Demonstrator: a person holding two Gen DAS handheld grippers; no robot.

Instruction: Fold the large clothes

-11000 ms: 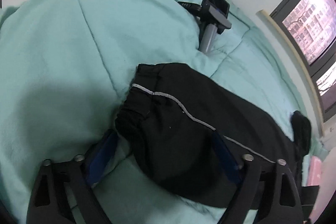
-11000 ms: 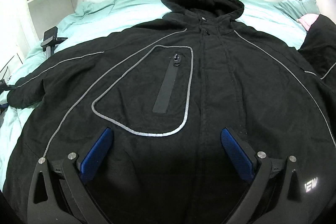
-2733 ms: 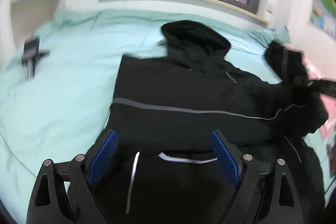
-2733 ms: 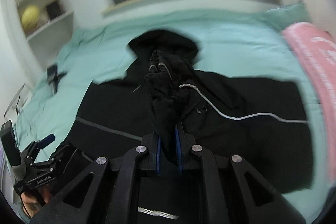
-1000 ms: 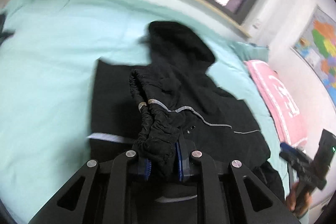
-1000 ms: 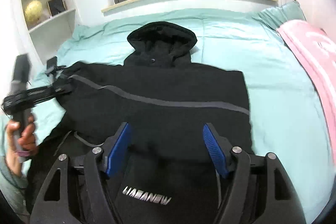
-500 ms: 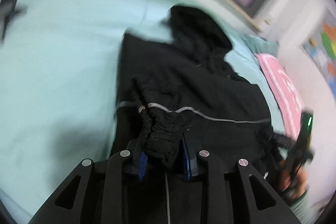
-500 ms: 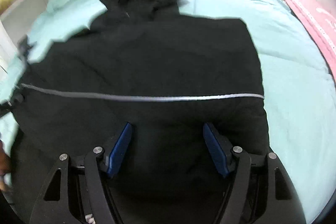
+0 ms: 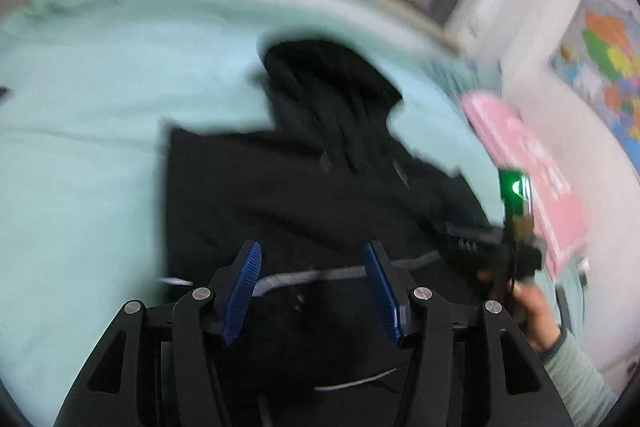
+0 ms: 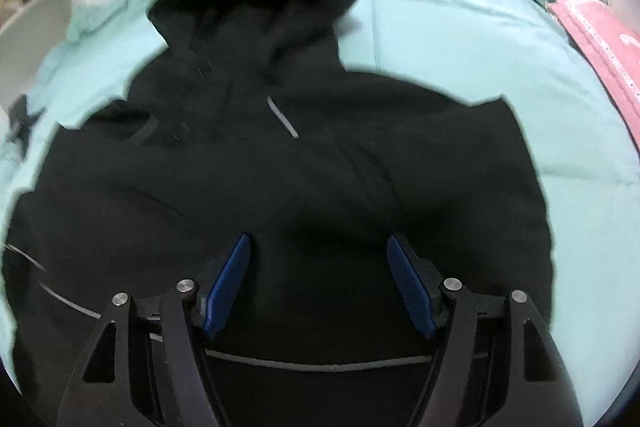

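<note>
The black hooded jacket [image 10: 280, 163] lies flat on the bed [image 10: 460, 39] under both tongs. Left tongs [image 9: 312, 279] are opening, nothing between them, leaving the sleeve laid across; right tongs [image 10: 320, 279] hover apart, empty.

Jacket [image 10: 320, 187] hem cut off by the bottom edge, left view motion-blurred, wall map [image 9: 600, 67] unreadable, right hand [image 9: 532, 311] partly hidden

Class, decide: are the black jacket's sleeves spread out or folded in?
Folded in: the black jacket shows a compact block with straight sides on the bed, no sleeve sticking out.
</note>
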